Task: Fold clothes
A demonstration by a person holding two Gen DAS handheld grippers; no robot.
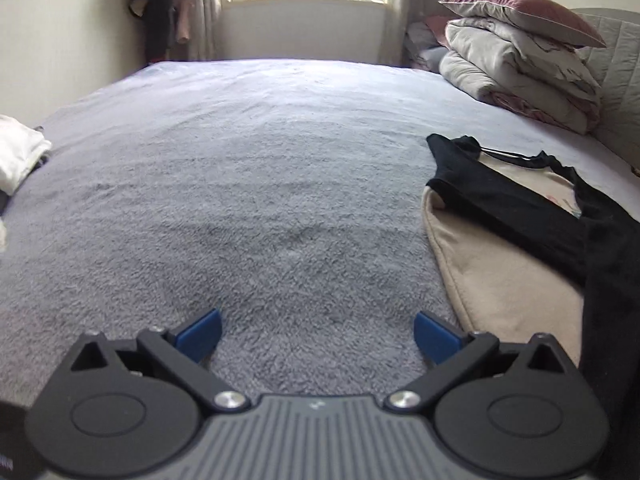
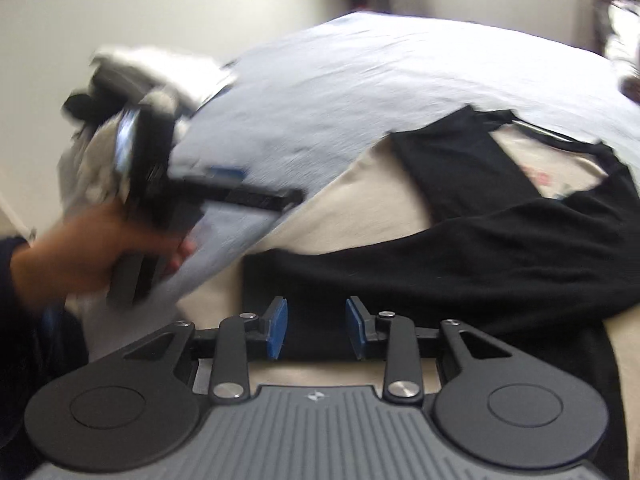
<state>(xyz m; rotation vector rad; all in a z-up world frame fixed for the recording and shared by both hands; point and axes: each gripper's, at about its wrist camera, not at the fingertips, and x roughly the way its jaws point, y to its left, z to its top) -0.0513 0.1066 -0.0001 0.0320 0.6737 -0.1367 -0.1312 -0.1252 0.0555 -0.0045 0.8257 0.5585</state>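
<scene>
While fingers (image 2: 316,328) gape, black garment (image 2: 500,256) lies flat.

A bed (image 1: 248,168) covered by a fuzzy grey blanket lies ahead of the left gripper. To its right lies a beige garment (image 1: 496,276) with black sleeves; far right, stacked bedding (image 1: 516,68); far left, white clothes (image 1: 18,152).

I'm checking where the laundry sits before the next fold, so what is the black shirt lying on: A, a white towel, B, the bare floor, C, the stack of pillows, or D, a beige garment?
D: in the right wrist view the black shirt lies spread across the beige garment on the bed, with beige showing around its edges.
</scene>
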